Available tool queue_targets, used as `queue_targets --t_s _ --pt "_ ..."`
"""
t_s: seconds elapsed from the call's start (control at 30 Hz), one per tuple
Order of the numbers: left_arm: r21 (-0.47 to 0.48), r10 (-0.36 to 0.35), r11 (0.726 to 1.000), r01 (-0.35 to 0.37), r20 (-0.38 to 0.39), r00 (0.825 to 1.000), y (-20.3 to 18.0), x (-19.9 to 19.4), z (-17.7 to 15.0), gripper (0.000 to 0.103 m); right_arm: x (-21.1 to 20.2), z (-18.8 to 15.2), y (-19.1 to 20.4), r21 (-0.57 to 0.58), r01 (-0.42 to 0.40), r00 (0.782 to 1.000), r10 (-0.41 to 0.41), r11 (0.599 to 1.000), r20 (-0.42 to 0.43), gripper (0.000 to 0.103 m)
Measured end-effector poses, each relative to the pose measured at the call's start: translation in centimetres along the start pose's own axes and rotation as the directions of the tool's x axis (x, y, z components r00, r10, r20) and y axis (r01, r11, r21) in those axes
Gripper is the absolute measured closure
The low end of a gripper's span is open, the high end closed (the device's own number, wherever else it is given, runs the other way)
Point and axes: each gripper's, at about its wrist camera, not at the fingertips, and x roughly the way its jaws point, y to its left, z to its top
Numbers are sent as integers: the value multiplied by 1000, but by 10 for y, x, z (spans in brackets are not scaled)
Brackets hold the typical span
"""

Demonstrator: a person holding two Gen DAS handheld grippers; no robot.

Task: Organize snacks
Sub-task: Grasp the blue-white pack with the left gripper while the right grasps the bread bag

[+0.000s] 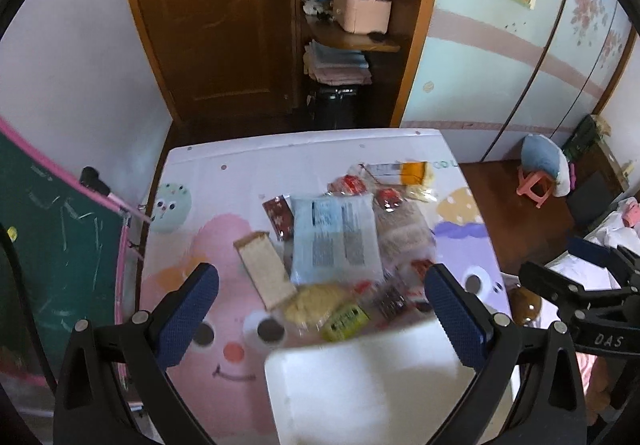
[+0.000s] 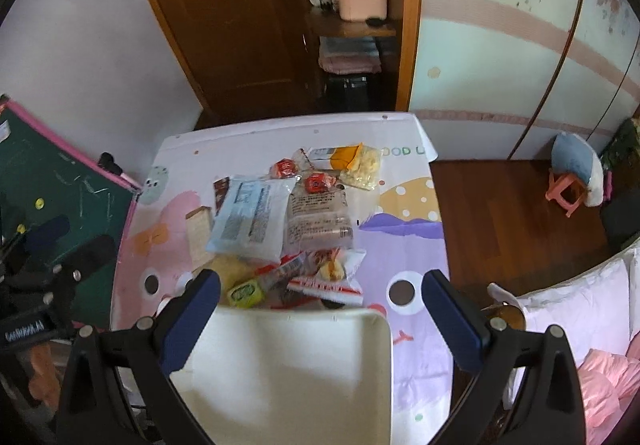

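A pile of snack packets lies mid-table on a cartoon-printed cloth (image 1: 208,181). A large pale-blue packet (image 1: 334,239) (image 2: 252,219) tops it, beside a clear packet of brown biscuits (image 2: 318,219), a tan wafer bar (image 1: 264,271), a small green packet (image 1: 345,321) (image 2: 245,293) and red-wrapped sweets (image 2: 316,183). A white bin (image 1: 360,385) (image 2: 288,373) stands at the near edge, its inside bare where visible. My left gripper (image 1: 322,297) and right gripper (image 2: 320,299) both hang open above the bin's far rim with nothing between the fingers. The other gripper's black frame (image 1: 588,293) shows at right.
A green chalkboard with a pink frame (image 1: 60,245) leans at the table's left. Wooden floor with a pink stool (image 2: 564,197) lies to the right, and a bed with white and pink bedding (image 2: 580,317) at the near right. A brown door and shelves stand behind the table.
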Motion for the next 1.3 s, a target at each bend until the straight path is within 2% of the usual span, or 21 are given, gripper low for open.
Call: queue_targets --t_s 0.07,0.2,0.27,0.37,0.57,0.8,0.87,0.93,1.0,1.03,1.13,1.17,1.27,1.3 --pt "4 -14 1000 14 -40 999 5 31 15 1 22 11 -3 8 2 999 -2 1000 -34 2" --pt "-5 -65 998 65 -143 988 10 99 33 1 83 15 -10 34 18 985 -12 999 -172 2" --pt "-29 -97 995 93 -192 977 12 131 35 1 113 13 -13 55 22 971 -8 998 -239 2" --pt "-42 -115 993 108 -263 958 11 175 32 1 155 8 -15 66 13 949 9 998 -316 8" --pt "-42 -133 991 126 -374 918 0 241 19 1 208 -8 -21 115 -10 903 58 993 -425 13" --pt "11 -75 996 89 -433 898 -4 281 9 1 228 -22 -18 111 -25 877 75 994 -475 13" --pt "-16 -98 995 102 -454 886 0 292 5 1 232 -24 -16 110 -28 871 78 993 -484 15" --pt "-51 -128 992 118 -469 874 3 300 2 1 237 -25 -15 112 -34 866 85 993 -492 20" --pt "-73 -151 989 132 -478 865 4 306 0 1 242 -27 -15 120 -39 855 96 992 -510 31" --pt "-82 -163 987 140 -484 860 3 309 -1 1 245 -27 -15 122 -41 849 98 992 -520 31" --pt "-65 -148 989 133 -475 867 -1 313 -4 1 249 -28 -13 120 -25 845 85 993 -528 38" --pt "-59 -144 990 131 -471 870 -1 312 -5 2 249 -28 -14 122 -21 844 83 992 -530 43" --pt "-49 -128 992 119 -455 881 -7 300 -4 17 247 -27 -15 114 -9 845 69 993 -530 57" --pt "-53 -132 991 121 -454 881 -8 298 -6 21 247 -27 -15 114 -11 845 70 993 -530 59"
